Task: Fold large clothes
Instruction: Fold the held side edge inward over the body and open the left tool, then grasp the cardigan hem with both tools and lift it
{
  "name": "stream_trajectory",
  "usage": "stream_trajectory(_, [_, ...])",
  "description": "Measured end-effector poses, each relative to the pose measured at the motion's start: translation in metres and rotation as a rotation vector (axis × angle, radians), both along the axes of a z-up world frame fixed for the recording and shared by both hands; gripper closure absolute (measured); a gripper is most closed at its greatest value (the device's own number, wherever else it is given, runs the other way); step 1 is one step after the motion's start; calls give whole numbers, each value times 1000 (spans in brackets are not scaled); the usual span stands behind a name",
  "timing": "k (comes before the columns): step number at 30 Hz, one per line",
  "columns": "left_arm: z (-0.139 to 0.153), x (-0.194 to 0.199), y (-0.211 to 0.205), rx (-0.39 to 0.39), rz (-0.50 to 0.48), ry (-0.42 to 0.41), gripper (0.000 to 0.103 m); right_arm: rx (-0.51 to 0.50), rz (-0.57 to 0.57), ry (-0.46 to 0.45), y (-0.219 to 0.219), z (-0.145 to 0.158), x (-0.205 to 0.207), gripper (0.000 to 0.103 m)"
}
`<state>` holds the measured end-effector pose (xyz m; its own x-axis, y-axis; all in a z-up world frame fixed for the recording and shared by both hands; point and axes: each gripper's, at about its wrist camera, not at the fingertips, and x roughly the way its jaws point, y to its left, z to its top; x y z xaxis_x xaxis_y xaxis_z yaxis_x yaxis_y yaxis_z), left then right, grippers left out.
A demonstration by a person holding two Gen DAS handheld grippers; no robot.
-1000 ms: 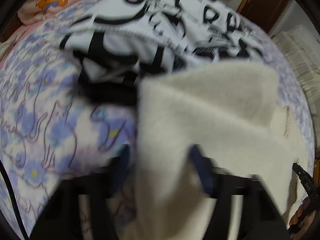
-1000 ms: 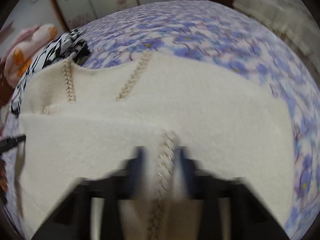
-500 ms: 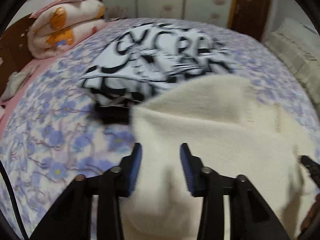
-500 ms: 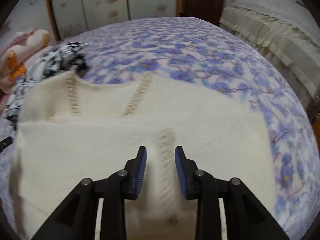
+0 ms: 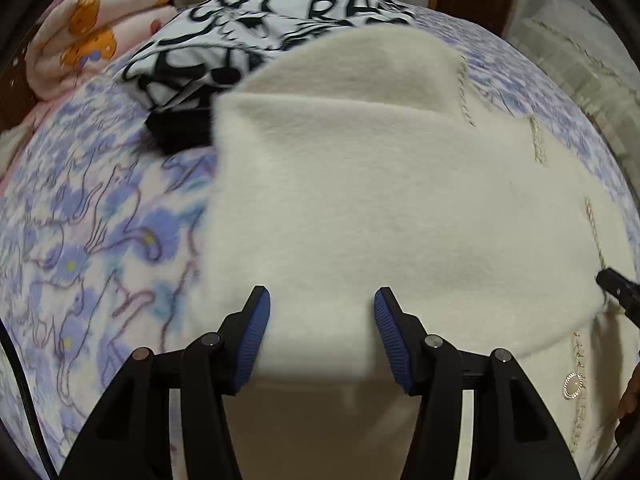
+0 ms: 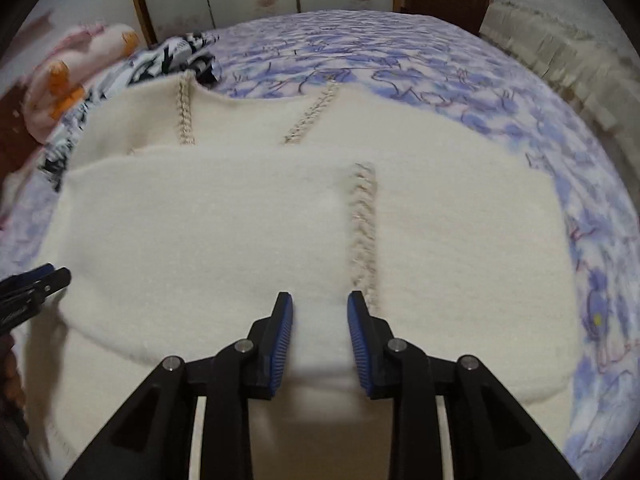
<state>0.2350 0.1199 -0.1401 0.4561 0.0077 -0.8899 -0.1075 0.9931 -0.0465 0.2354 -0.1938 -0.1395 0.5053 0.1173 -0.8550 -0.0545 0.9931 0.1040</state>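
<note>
A: status on the fold?

B: cream knit cardigan (image 6: 248,232) lies flat on the floral bedspread (image 6: 420,68), one fold already laid. Upper layer sits across the lower one, braided trim (image 6: 362,236) running up its middle

A: grippers?

B: both empty. left gripper (image 5: 322,320) has its fingers spread wide, hovering at the near edge of the folded layer, nothing between the pads. right gripper (image 6: 320,324) also parted, narrower gap, right beside the trim. Can't tell if either actually touches the fabric

A: so which step?

B: my read: between folds. A panel looks just laid, hands free, next grasp not begun

A: anything crowding it?

B: black-and-white printed garment (image 5: 256,40) at the far left corner, touching or slightly under the cardigan's far edge, can't tell which. Pink cartoon blanket (image 5: 88,40) rolled up beyond that, well apart. Right gripper's tip shows at the right edge of the left view

A: next move?

B: judgement only: re-grip one end through both layers, each gripper near a corner, and carry it over evenly. Knit is thick and soft, so bite deep or the top layer slides off the lower one. Keep the lift off that printed garment so it doesn't drag along
</note>
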Motion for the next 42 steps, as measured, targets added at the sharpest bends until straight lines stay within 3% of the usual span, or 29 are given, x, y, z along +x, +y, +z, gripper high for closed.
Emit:
stream_trajectory(1, [0,-1,8,-16,4,0,50,-26,-1,0,-3,3,-4,78])
stream_trajectory(3, [3,-8,12,-27,14,0,50,-176,-70,6,-2,4,-8,56])
stream_trajectory(4, [3,-11,12,-25,18,1,50,-183,-80,-2,-1,5,-12,44])
stream_trajectory(10, [9,-32,9,-36,48,17,39,-40,-129,47,-15,7,-29,44])
stream_trajectory(19, [39,-78,4,-57,57,-6,38,-34,-126,-9,-13,51,-76,44])
stream_trajectory(30, [87,-170,-3,39,18,-119,33,-20,-75,-115,-11,107,-154,44])
stream_trajectory(36, [94,-226,1,29,-13,-197,33,-17,-54,-146,-7,120,-191,44])
stream_trajectory(42, [90,-267,4,23,-42,-190,33,-46,-4,-176,-4,126,-231,44])
